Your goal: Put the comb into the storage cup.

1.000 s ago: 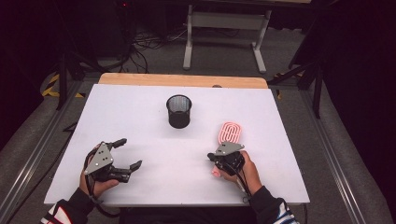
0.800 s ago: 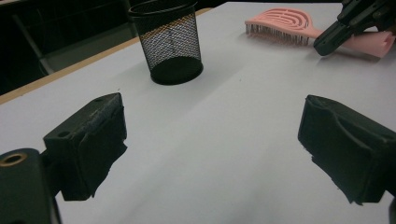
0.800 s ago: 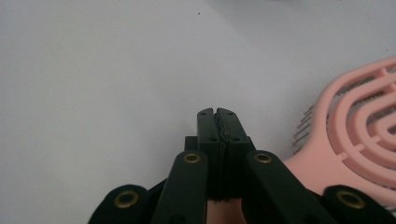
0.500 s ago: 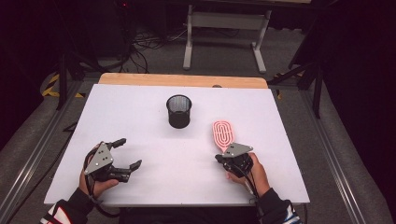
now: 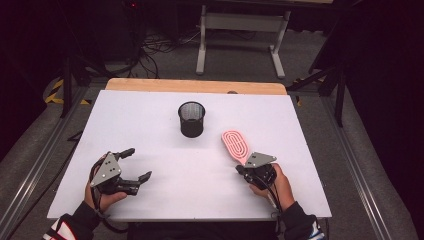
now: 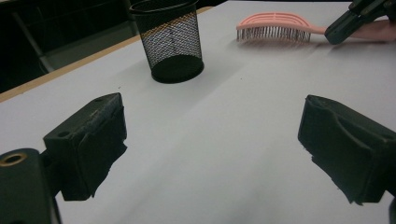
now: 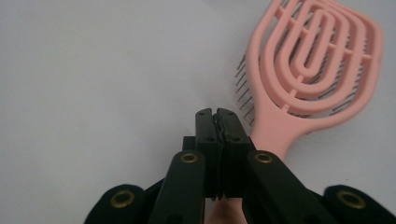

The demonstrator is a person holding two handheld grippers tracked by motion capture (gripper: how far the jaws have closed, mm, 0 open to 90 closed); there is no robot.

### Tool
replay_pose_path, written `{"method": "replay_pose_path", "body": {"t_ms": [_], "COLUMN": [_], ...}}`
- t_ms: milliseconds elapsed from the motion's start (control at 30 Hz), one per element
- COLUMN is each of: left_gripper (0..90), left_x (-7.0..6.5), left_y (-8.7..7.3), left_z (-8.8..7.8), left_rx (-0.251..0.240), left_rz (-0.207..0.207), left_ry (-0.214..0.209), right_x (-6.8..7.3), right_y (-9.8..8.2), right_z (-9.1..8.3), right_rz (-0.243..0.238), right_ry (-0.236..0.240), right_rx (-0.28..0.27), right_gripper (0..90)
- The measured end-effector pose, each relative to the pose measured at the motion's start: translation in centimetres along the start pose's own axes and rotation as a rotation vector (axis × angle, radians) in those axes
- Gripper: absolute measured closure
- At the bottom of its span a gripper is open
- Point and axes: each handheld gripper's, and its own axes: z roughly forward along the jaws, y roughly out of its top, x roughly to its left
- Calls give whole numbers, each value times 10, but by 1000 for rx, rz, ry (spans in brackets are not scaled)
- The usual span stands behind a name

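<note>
Resting at the table's left, the left gripper (image 5: 134, 165) has stayed put, jaws spread wide on nothing. Mid-table, the black mesh cup (image 5: 192, 119) looks empty. Rightward, the pink hairbrush (image 5: 236, 145) has slid nearer the cup; the right gripper (image 7: 217, 113), jaws pressed together, sits beside its handle, likely nudging it.

Bright overhead light on the white table (image 5: 150, 120), room around it nearly black. Soft shadow under the mesh pen cup (image 5: 191, 119). Gripper views slightly soft, esp. near black jaws at bottom; no glare.
</note>
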Motion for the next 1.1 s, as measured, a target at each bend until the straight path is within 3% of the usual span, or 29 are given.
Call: {"method": "replay_pose_path", "body": {"t_ms": [700, 1100], "left_gripper": [90, 89], "left_x": [0, -1], "left_y": [0, 0], "left_z": [1, 1], "left_rx": [4, 3], "left_rz": [0, 4], "left_ry": [-9, -11], "right_x": [-4, -1], "right_y": [-1, 3], "right_z": [-3, -10], "right_rz": [9, -1], "right_ry": [-8, -10], "right_rx": [11, -18], "right_gripper": [870, 851]}}
